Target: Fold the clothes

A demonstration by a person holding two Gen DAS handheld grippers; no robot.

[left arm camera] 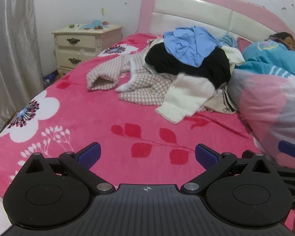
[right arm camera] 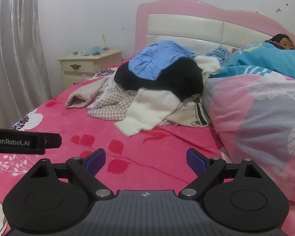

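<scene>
One heap of clothes [left arm camera: 186, 66] mid-bed toward the headboard [left arm camera: 206, 9]: one blue shirt [left arm camera: 188, 45] on top, one black garment [left arm camera: 196, 66] beneath, one white sweater [left arm camera: 186, 98] trailing a sleeve forward, one checked garment [left arm camera: 135, 78] spread left. Two grippers, both held low over the near end of the pink blanket [left arm camera: 88, 114], well apart from the heap. Left gripper [left arm camera: 147, 155] spread wide, empty; right gripper [right arm camera: 145, 160] likewise spread wide, empty. Bare blanket between grippers and heap. On the right, one quilt [right arm camera: 265, 118], a person under it. One nightstand [left arm camera: 84, 45] beyond the bed's left edge, one curtain [left arm camera: 11, 49] beside it.
</scene>
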